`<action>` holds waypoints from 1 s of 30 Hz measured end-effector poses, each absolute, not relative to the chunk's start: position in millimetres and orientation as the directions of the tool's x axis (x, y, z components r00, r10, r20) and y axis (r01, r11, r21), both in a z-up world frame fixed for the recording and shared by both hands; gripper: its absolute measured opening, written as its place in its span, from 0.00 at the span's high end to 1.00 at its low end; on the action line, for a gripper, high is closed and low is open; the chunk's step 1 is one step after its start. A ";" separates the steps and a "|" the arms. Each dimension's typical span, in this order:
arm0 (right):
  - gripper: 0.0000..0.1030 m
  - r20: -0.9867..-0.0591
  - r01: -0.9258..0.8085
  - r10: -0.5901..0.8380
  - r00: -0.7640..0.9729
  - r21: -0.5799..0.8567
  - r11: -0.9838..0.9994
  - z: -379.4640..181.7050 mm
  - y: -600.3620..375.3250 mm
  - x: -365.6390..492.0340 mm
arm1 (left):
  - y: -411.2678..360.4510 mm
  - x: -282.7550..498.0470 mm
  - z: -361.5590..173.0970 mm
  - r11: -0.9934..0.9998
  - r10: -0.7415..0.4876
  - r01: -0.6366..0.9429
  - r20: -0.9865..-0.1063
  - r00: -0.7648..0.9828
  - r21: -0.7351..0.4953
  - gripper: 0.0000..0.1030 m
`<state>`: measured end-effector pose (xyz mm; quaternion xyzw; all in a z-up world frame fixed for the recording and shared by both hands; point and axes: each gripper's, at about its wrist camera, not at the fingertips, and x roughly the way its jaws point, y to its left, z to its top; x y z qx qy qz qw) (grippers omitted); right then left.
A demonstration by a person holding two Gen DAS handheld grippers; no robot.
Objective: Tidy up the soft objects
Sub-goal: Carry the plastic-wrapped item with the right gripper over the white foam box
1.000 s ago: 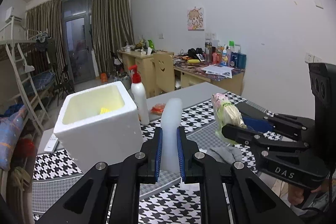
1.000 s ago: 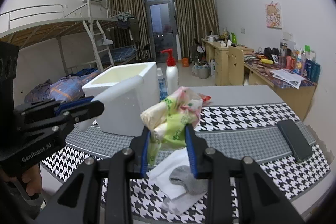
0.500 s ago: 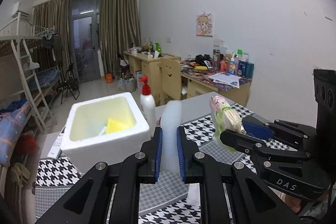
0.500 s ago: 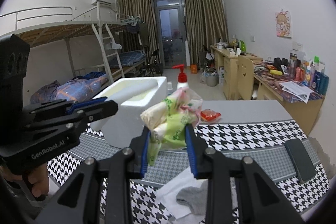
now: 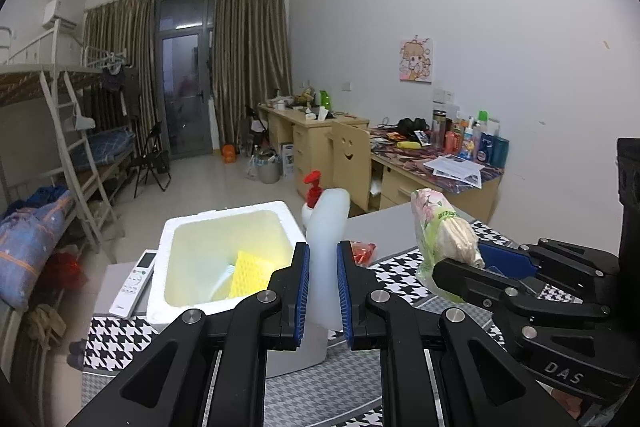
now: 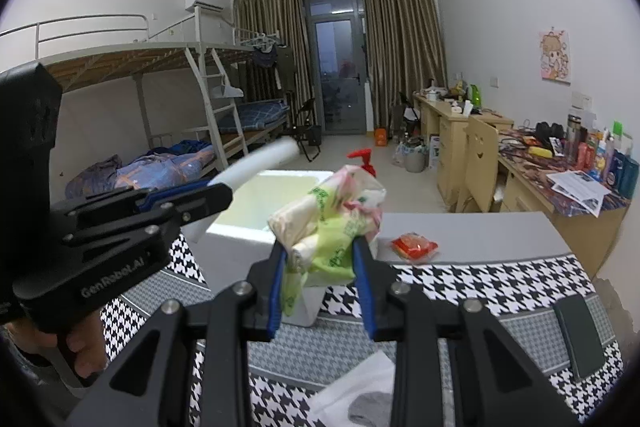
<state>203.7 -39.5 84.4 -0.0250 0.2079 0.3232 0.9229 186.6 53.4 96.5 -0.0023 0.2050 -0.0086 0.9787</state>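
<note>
Gripping a white foam strip (image 5: 326, 227) in the left gripper (image 5: 323, 291) over the foam box (image 5: 224, 223) | right gripper (image 6: 320, 287) clamped on a tissue pack (image 6: 328, 219) beside it | yellow sponge (image 5: 250, 273) inside box

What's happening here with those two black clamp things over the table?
A person holds a hand-held gripper in each hand. The left gripper is clamped on a soft white foam strip, and the right gripper is clamped on a green and pink plastic pack of tissues. Both items are held in the air near an open white foam box on the houndstooth-covered table; a yellow sponge already lies inside.
</note>
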 end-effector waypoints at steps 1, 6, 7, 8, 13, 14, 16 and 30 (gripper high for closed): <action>0.66 -0.399 -0.612 0.591 0.701 0.088 0.786 85.0 -38.5 203.9 | 55.4 188.1 96.8 1.000 -0.007 0.006 -0.399 0.917 -0.004 0.86; 0.66 -0.401 -0.624 0.603 0.689 0.094 0.776 89.1 -31.7 211.7 | 65.7 198.2 98.3 1.000 0.010 -0.019 -0.405 0.914 -0.017 0.86; 0.66 -0.403 -0.627 0.605 0.686 0.094 0.774 89.3 -29.7 212.7 | 68.2 200.3 98.9 1.000 0.011 -0.021 -0.407 0.913 -0.021 0.86; 0.66 -0.407 -0.629 0.604 0.685 0.088 0.772 89.7 -26.5 214.3 | 71.0 203.6 99.1 0.999 0.020 -0.032 -0.409 0.912 -0.023 0.86; 0.66 -0.413 -0.644 0.616 0.670 0.090 0.760 95.0 -13.3 219.9 | 82.6 214.1 101.0 0.997 0.063 -0.079 -0.412 0.909 -0.022 0.86; 0.66 -0.412 -0.644 0.615 0.672 0.082 0.760 96.6 -9.9 221.1 | 85.4 216.6 101.1 0.995 0.080 -0.096 -0.412 0.908 -0.019 0.86; 0.66 -0.416 -0.644 0.611 0.674 0.075 0.761 99.1 -4.4 224.7 | 89.1 221.2 101.0 0.993 0.106 -0.120 -0.410 0.906 -0.008 0.86; 0.66 -0.477 -0.655 0.598 0.644 0.059 0.753 99.2 27.9 251.5 | 121.5 258.2 82.7 0.978 0.172 -0.208 -0.475 0.863 -0.024 0.86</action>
